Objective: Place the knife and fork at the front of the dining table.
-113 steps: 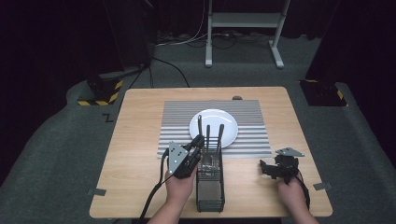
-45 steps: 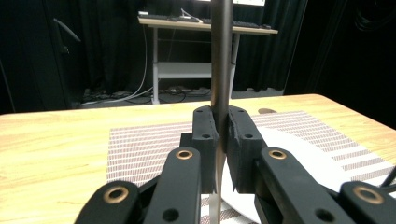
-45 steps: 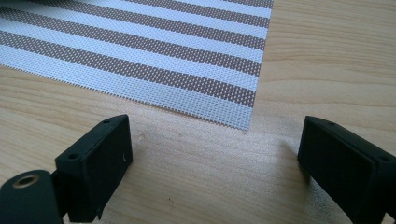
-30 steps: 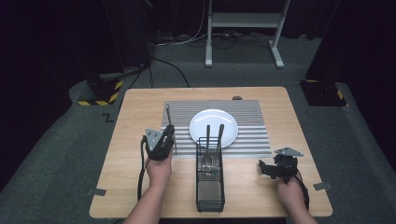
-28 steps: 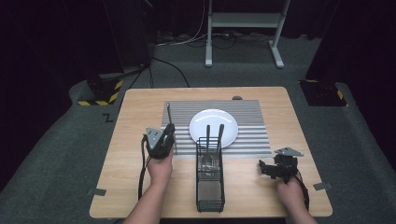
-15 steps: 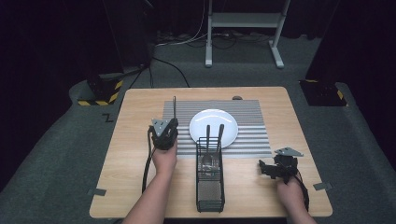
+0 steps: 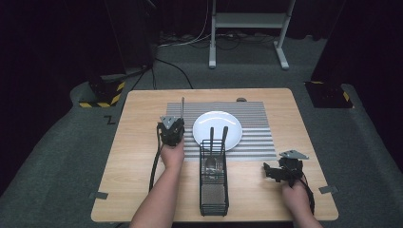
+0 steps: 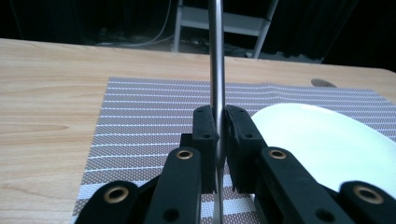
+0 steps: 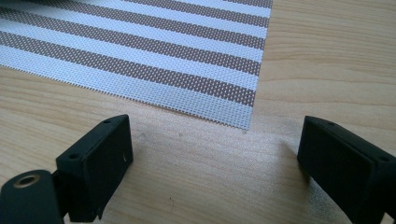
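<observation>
left claw (image 8: pixel 218 140) clenched on utensil handle (image 8: pixel 215 60), held just left of plate (image 7: pixel 217 130) for laying on mat (image 7: pixel 254 142); right claw (image 9: pixel 212 163) released, idle beyond plate.

A slim metal utensil handle (image 8: pixel 215 70), shiny and straight, is clamped between the pads of the left hand-held gripper (image 7: pixel 172 129). It points away across the striped placemat (image 7: pixel 256 142), just left of the white plate (image 7: pixel 217 124).

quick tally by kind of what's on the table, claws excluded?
Utensils: 3 (1 in the left claw, 2 in the basket)
Plates: 1
Striped placemats: 1
Wire baskets: 1
Total: 6
</observation>
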A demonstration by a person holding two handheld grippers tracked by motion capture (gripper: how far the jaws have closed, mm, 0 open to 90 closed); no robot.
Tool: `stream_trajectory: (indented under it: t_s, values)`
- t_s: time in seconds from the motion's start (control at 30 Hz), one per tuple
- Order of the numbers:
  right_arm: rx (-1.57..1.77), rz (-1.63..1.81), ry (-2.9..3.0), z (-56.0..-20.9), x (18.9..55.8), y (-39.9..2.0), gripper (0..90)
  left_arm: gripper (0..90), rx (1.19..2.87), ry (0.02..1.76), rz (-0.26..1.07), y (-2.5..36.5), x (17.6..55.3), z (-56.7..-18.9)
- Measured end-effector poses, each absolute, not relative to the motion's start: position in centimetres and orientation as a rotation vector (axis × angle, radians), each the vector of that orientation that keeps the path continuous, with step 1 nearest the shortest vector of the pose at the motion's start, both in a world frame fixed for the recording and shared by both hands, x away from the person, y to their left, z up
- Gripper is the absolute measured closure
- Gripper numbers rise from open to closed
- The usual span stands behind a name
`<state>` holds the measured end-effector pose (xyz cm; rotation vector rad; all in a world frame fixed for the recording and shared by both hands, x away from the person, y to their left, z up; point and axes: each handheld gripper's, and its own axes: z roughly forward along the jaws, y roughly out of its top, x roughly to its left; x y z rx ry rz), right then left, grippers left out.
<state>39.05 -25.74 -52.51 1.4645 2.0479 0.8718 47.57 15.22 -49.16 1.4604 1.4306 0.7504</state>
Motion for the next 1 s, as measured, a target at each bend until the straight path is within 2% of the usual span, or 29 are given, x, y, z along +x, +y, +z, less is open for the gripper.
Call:
stream_trajectory:
  t_s: [0.13,0.47,1.0]
  values:
    - [1.464,0.872,2.048,-52.5,39.1,-25.7,10.0,82.4,1.437,1.441,0.716,15.1,47.5,-49.0]
    - [1.465,0.872,2.048,-52.5,39.1,-25.7,10.0,82.5,1.426,1.402,0.723,15.0,45.9,-46.9]
    - [1.465,0.872,2.048,-52.5,39.1,-25.7,10.0,82.5,1.422,1.52,0.67,14.9,47.6,-49.5]
